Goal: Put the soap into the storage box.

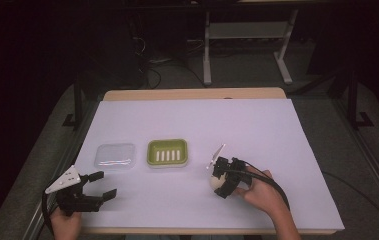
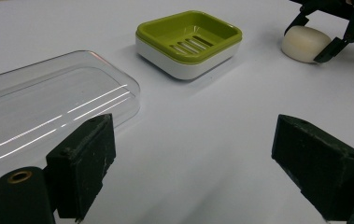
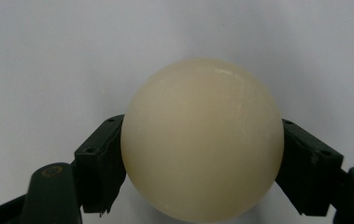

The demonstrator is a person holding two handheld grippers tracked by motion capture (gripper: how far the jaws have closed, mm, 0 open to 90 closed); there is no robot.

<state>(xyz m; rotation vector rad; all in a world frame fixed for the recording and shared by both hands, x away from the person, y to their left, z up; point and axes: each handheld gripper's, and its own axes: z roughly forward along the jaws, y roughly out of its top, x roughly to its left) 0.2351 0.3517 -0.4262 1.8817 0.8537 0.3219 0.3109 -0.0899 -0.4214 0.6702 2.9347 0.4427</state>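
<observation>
From the high view, the right gripper [image 1: 220, 184] sits low on the white table sheet [image 1: 257, 130], its black jaws on either side of a cream, rounded bar of soap [image 1: 217, 183] that rests on the sheet to the right of the green slotted plastic soap dish with a white base [image 1: 167, 152]. Left of the dish lies a clear plastic lid [image 1: 115, 155]. The left gripper [image 1: 102, 185] hovers near the table's front-left corner, jaws spread wide with nothing between them.

Over to the left gripper view — the two black jaws stand far apart over bare sheet, the clear lid [image 2: 48, 112] just beyond the left one, the green dish [image 2: 188, 42] farther on, and the soap [image 2: 304, 43] bracketed by the other gripper's jaws [image 2: 326, 39].

Right gripper view now — the soap [image 3: 202, 140] bulges between the jaws, both pads pressed against its sides; it is pinched.
</observation>
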